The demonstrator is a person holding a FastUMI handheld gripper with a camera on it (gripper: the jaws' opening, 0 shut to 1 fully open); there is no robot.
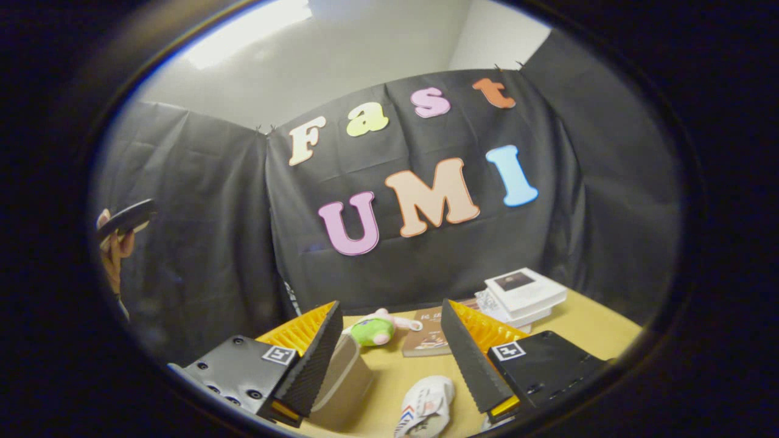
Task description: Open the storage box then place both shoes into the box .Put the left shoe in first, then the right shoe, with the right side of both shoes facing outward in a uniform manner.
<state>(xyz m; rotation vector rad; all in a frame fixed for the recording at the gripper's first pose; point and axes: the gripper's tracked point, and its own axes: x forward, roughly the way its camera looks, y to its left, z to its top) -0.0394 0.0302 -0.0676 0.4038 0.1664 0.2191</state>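
Gripper view: shoe (426,406) between parted fingers (316,353)

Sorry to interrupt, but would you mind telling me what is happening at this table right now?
A person's handheld gripper hangs open above a wooden table, holding nothing. A white shoe lies between its fingers, and a beige storage box sits beside the left finger. Beyond them are a green plush toy, a brown book and stacked white books. A hand holds a dark object nearby.
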